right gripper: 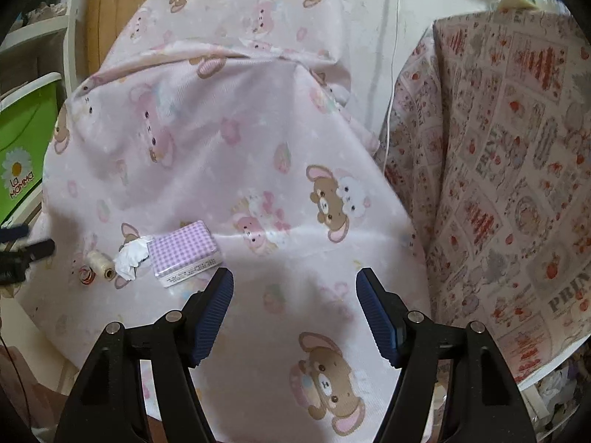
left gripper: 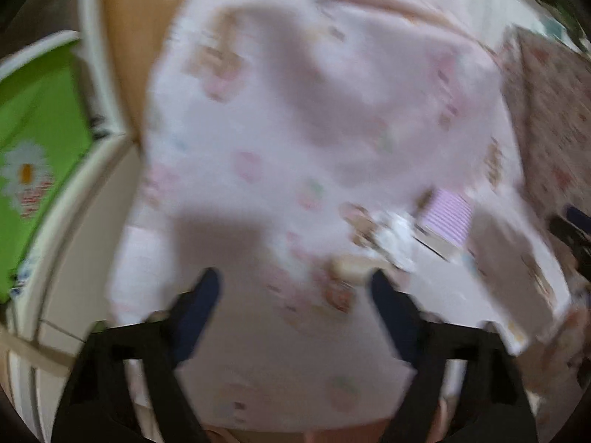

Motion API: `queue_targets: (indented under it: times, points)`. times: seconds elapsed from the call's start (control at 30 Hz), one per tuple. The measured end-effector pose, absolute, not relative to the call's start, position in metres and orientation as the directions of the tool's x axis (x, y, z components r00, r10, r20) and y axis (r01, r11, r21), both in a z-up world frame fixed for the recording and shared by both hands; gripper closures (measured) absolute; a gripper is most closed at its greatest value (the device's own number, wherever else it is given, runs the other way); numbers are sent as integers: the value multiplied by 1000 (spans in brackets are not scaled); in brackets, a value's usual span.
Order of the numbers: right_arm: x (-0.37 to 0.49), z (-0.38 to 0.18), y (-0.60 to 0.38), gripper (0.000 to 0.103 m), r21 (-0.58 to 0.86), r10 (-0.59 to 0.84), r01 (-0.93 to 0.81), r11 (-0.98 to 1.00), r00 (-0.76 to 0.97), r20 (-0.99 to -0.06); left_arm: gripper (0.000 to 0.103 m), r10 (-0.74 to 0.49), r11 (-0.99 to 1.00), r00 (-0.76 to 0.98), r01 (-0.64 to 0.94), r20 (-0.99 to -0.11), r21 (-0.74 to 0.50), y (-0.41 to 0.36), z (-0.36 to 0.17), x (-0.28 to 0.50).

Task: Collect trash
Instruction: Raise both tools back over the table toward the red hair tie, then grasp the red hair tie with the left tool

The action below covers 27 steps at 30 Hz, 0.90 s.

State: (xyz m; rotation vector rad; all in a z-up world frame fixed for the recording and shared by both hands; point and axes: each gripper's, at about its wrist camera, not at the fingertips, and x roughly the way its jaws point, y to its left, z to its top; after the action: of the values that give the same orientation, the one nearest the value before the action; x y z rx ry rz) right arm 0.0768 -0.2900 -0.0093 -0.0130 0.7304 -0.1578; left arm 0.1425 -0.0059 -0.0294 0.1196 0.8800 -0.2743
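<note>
The right gripper [right gripper: 294, 284] has its jaws spread wide with nothing between them, hovering over a pink sheet [right gripper: 240, 147] printed with bears and rabbits. The left gripper [left gripper: 295, 288] likewise stands wide open and empty above the same sheet [left gripper: 295, 129], though its view is heavily blurred. Just ahead and to the left of the right gripper's left finger lies a lilac gingham packet [right gripper: 184, 253] with a white labelled edge, flat on the sheet. Touching its left side is a crumpled white tissue [right gripper: 131, 258], the piece of trash, resting on the fabric. In the left wrist view the tissue [left gripper: 397, 230] appears as a white smear just beyond the right finger, with the striped-looking lilac packet [left gripper: 447, 219] beside it. Left of the tissue in the right view sits a cream thread spool [right gripper: 100, 264] lying on its side, and next to that a small red-and-white spool [right gripper: 86, 275]. To the right lies a quilt [right gripper: 498, 184] patterned with strawberries and lettering. At the far left stands a green bin [right gripper: 26, 147] with a daisy logo, also seen in the left view [left gripper: 37, 147].
</note>
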Motion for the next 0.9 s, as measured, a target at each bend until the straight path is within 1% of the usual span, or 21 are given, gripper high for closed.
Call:
queue_targets:
  times: [0.03, 0.07, 0.1, 0.23, 0.4, 0.43, 0.5, 0.57, 0.6, 0.67, 0.77, 0.9]
  points:
    - [79, -12, -291, 32, -54, -138, 139, 989, 726, -674, 45, -208, 951, 579, 308, -788, -24, -12, -34, 143]
    - [79, -13, -291, 32, -47, -134, 139, 989, 722, -678, 54, -219, 946, 560, 322, -799, -33, -17, -39, 143]
    - [80, -14, -292, 32, -37, -126, 139, 990, 718, -685, 59, -223, 944, 547, 329, -807, -37, -21, -43, 143]
    - [83, -16, -290, 32, -15, -101, 127, 992, 712, -695, 60, -228, 941, 510, 336, -829, -52, -31, -55, 144]
    - [89, -22, -285, 32, -33, -99, 106, 994, 699, -708, 60, -210, 942, 488, 334, -847, -41, -35, -68, 149]
    - [90, -23, -284, 32, -29, -93, 103, 994, 697, -711, 62, -206, 942, 484, 334, -851, -38, -36, -70, 150]
    - [92, -23, -283, 32, -23, -84, 97, 995, 695, -714, 80, -195, 942, 481, 333, -855, -27, -39, -73, 153]
    - [93, -23, -282, 32, -11, -65, 82, 997, 696, -715, 90, -186, 948, 487, 318, -853, -25, -38, -74, 153]
    - [93, -23, -281, 32, -6, -55, 73, 997, 695, -717, 93, -193, 949, 494, 315, -848, -32, -37, -73, 153]
    - [93, -24, -280, 32, 4, -36, 56, 998, 692, -721, 96, -199, 950, 516, 311, -833, -34, -36, -66, 149]
    - [93, -26, -277, 32, 28, 0, 30, 999, 688, -726, 96, -186, 958, 560, 286, -807, -22, -31, -54, 143]
    - [98, -23, -275, 32, 49, 37, -3, 999, 703, -710, 97, -146, 974, 631, 225, -762, -1, -19, -34, 134]
